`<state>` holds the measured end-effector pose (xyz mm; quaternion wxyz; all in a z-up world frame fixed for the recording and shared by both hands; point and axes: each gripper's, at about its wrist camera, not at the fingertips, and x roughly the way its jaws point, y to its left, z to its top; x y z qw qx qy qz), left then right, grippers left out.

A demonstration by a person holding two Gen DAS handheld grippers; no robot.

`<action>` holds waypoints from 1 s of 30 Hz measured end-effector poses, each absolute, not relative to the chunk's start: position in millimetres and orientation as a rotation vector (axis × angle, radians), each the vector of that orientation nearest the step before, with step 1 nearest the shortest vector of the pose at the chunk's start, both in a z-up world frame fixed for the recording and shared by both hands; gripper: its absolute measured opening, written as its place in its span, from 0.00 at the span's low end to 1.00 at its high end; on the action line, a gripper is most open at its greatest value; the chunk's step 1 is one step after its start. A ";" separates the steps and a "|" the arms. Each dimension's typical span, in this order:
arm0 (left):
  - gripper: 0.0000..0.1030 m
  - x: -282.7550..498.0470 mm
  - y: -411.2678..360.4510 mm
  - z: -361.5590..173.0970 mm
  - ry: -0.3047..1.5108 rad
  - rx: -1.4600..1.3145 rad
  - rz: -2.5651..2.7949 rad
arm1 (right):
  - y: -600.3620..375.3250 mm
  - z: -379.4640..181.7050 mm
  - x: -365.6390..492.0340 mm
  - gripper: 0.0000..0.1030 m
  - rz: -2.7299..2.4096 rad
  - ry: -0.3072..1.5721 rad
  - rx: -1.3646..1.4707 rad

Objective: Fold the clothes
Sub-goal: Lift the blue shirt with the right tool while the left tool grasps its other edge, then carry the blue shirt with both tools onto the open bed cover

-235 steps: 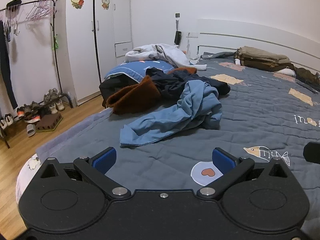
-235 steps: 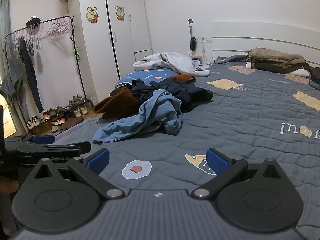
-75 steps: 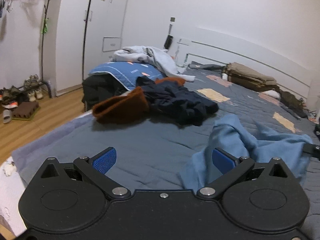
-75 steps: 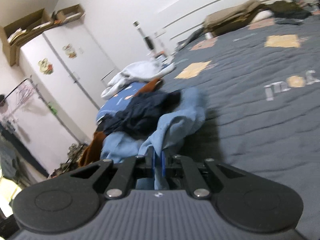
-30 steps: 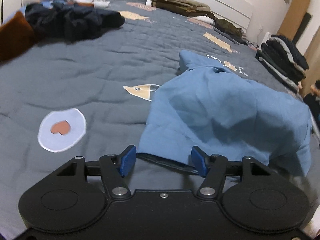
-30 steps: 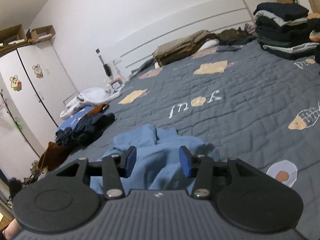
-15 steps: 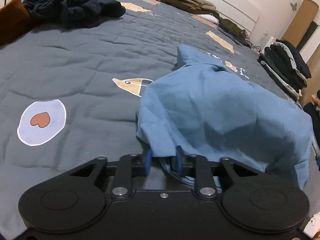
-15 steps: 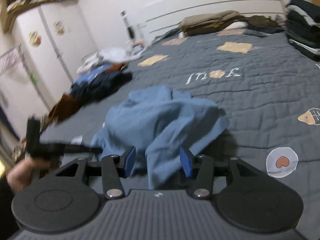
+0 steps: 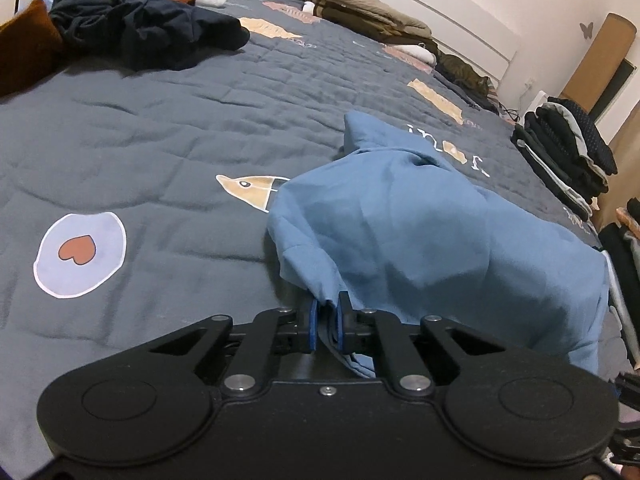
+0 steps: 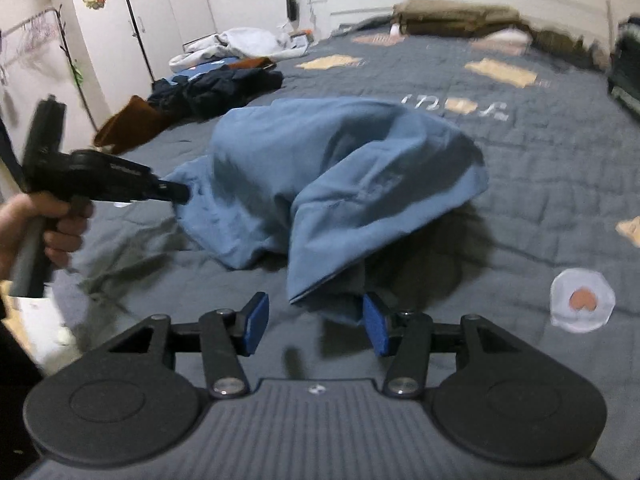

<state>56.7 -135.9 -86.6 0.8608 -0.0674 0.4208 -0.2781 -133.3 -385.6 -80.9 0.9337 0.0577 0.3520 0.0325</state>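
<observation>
On the grey quilted bed, crumpled blue garment, left hand-held gripper clamped on its near edge and closing, right hand-held gripper apart, garment's hem between its pads, unpressed

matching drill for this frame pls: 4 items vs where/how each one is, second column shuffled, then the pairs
Items:
1. left gripper
2. right gripper
3. blue garment
4. dark folded stack

States:
A. heaped mid-bed, one edge lifted
B. jaws apart, cloth hanging between the pads
C. piled at the far right edge of the bed
D. closing on a blue fold, pads pinching it

Pairs: 1-D, 2-B, 3-A, 4-C
</observation>
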 end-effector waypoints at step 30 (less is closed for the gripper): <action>0.02 35.9 -58.6 11.4 0.512 -0.432 -0.707 | -478.2 0.4 -157.1 0.08 0.214 0.319 0.784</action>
